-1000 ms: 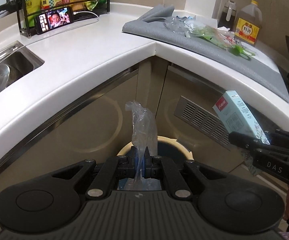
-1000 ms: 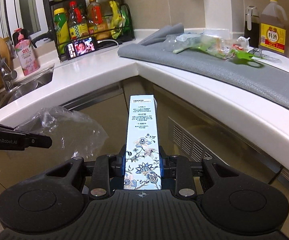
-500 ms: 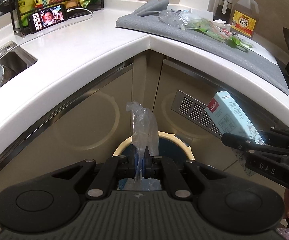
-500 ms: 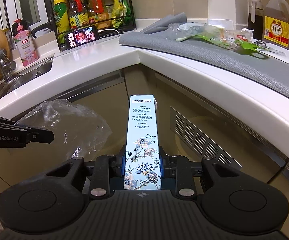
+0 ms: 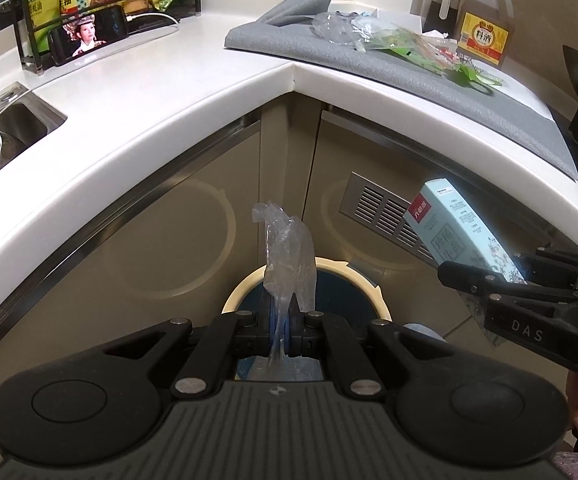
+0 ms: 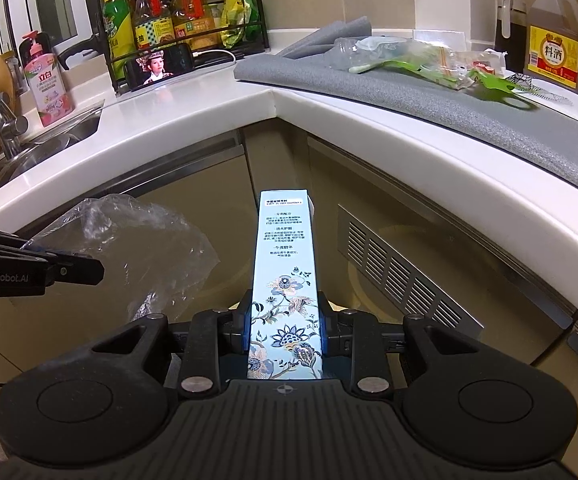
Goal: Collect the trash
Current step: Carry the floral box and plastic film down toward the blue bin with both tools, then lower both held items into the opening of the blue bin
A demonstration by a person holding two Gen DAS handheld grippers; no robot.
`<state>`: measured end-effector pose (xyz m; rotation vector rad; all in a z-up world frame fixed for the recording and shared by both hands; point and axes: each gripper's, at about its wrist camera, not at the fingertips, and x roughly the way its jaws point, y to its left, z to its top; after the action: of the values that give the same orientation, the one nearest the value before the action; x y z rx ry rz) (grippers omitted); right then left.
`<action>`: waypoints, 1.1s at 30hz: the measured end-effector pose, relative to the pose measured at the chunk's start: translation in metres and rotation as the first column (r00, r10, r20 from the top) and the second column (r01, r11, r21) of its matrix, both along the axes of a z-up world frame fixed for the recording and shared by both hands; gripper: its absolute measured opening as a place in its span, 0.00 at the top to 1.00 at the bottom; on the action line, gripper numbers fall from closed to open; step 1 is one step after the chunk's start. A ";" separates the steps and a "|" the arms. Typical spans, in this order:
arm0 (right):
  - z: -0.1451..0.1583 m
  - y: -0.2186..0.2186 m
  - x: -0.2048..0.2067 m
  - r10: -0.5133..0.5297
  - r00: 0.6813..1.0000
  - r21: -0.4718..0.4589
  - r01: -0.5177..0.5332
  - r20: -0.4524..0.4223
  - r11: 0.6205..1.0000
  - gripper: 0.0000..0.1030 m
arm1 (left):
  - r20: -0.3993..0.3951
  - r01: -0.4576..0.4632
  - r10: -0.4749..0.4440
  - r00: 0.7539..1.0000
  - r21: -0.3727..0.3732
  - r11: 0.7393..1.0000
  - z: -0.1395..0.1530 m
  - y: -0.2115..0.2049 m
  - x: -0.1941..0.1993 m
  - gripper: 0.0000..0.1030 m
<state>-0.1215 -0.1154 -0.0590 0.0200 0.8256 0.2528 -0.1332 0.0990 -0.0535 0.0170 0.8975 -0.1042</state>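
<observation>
Clear plastic wrap (image 5: 287,256): pinched in the closed left gripper (image 5: 283,330), held above the round bin (image 5: 353,284) at the foot of the corner cabinets. Pale blue carton (image 6: 285,280): clamped between the fingers of the right gripper (image 6: 285,340), beside the wrap, below the counter edge (image 6: 329,120). More wrappers (image 6: 405,58): on the grey mat (image 6: 429,100) along the counter's right side.

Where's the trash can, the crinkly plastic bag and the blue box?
trash can (image 5: 236,295): left wrist view, cream rim.
plastic bag (image 5: 289,260): left wrist view, crumpled middle.
blue box (image 6: 284,264): right wrist view, its printed face.
</observation>
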 end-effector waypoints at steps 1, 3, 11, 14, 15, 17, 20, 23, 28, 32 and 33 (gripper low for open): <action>-0.001 0.001 0.001 0.002 1.000 -0.003 -0.002 -0.002 1.000 0.70 | -0.003 0.004 -0.004 1.000 0.003 1.000 -0.001 -0.001 0.002 0.96; -0.004 0.003 0.005 0.006 1.000 -0.011 -0.006 -0.010 1.000 0.70 | -0.013 0.014 -0.014 1.000 0.010 1.000 -0.004 -0.003 0.007 0.96; -0.037 0.011 0.033 -0.006 0.988 -0.015 0.004 -0.156 1.000 0.70 | -0.112 0.023 -0.025 0.993 -0.019 1.000 -0.035 -0.008 0.037 0.96; -0.051 0.011 0.043 -0.013 0.975 -0.005 0.012 -0.221 1.000 0.70 | -0.151 0.016 -0.017 0.988 -0.014 1.000 -0.049 -0.009 0.047 0.96; -0.055 0.011 0.045 -0.015 0.972 -0.003 0.015 -0.236 1.000 0.70 | -0.162 0.015 -0.016 0.987 -0.009 1.000 -0.054 -0.010 0.050 0.96; -0.063 0.012 0.049 -0.014 0.964 -0.002 0.014 -0.264 1.000 0.70 | -0.181 0.016 -0.016 0.983 -0.001 1.000 -0.063 -0.012 0.054 0.96; -0.073 0.014 0.054 -0.014 0.955 -0.006 0.013 -0.297 1.000 0.70 | -0.205 0.017 -0.014 0.979 0.011 1.000 -0.074 -0.014 0.060 0.96; -0.082 0.017 0.057 -0.012 0.948 -0.016 0.007 -0.317 1.000 0.70 | -0.223 0.018 -0.013 0.975 0.022 1.000 -0.083 -0.015 0.063 0.96; -0.095 0.020 0.061 -0.013 0.935 -0.033 0.002 -0.353 0.999 0.70 | -0.242 0.028 -0.018 0.970 0.040 0.999 -0.095 -0.020 0.067 0.96; -0.106 0.021 0.065 -0.014 0.924 -0.044 -0.003 -0.382 0.999 0.70 | -0.258 0.044 -0.030 0.966 0.048 0.998 -0.105 -0.023 0.073 0.96; -0.109 0.022 0.065 -0.014 0.921 -0.046 -0.004 -0.390 0.999 0.70 | -0.266 0.046 -0.032 0.964 0.048 0.998 -0.107 -0.024 0.075 0.96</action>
<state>-0.0562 -0.0933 -0.1675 0.0297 1.2294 0.2279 -0.0585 0.0753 -0.1609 0.0720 1.1679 -0.1211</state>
